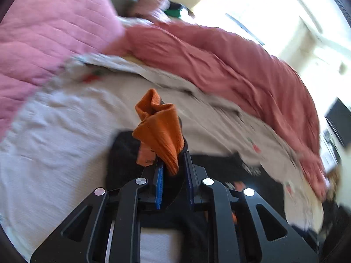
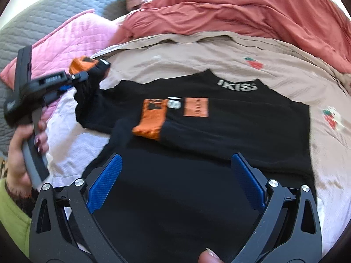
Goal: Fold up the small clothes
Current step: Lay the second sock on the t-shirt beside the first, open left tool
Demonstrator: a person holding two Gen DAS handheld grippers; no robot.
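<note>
A black sweatshirt (image 2: 230, 131) with white lettering and an orange patch lies flat on the bed. One sleeve is folded across its chest and shows its orange cuff (image 2: 151, 118). My left gripper (image 1: 173, 160) is shut on the other sleeve's orange cuff (image 1: 158, 131), which sticks up between the blue pads and is lifted off the bed. In the right wrist view this left gripper (image 2: 74, 81) is at the far left, holding that cuff (image 2: 81, 64) with the black sleeve hanging below. My right gripper (image 2: 175, 160) hovers open over the sweatshirt's lower part, with nothing between its fingers.
A beige sheet (image 2: 274, 50) with strawberry prints covers the bed. A salmon blanket (image 2: 252, 6) is bunched along the far side, and a pink quilted pillow (image 2: 72, 35) lies at the far left. A person's hand (image 2: 19, 144) holds the left gripper's handle. A bright window (image 1: 274, 6) is behind.
</note>
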